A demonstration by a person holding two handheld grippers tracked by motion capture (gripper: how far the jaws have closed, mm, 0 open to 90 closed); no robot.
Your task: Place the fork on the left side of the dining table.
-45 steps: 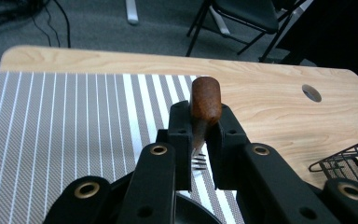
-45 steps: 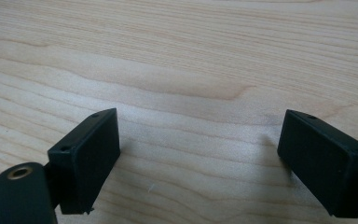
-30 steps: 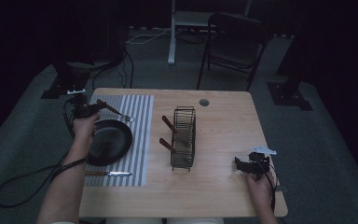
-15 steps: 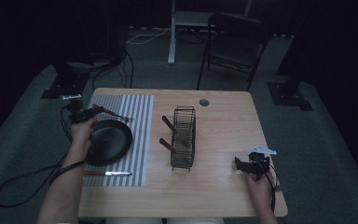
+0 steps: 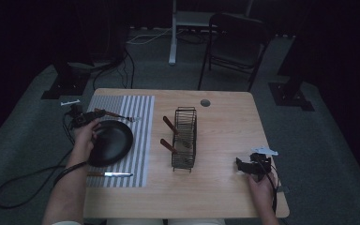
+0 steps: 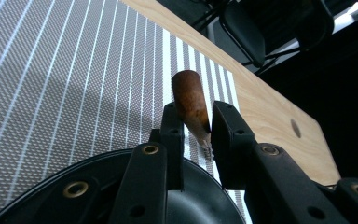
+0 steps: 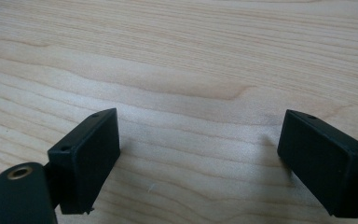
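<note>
My left gripper (image 5: 78, 116) is at the far left of the striped mat (image 5: 140, 140), shut on the brown wooden handle (image 6: 189, 93) of a utensil (image 5: 110, 114) that lies along the mat's far edge. In the left gripper view the jaws (image 6: 193, 119) clamp the handle's narrow end, with the round end pointing away. A black round plate (image 5: 112, 143) lies just beside the hand, and its rim (image 6: 200, 205) shows under the jaws. My right gripper (image 5: 249, 166) rests open on the table's near right, with bare wood (image 7: 196, 140) between its jaws.
A black wire rack (image 5: 184, 138) stands mid-table with two brown-handled utensils (image 5: 168, 124) sticking out of its left side. A knife (image 5: 110, 174) lies at the mat's near edge. A round hole (image 5: 205, 102) marks the table's far side. Chair and stands are beyond the table.
The left hand and gripper have shifted slightly toward the near side, beside the black plate. The right gripper has not moved.
</note>
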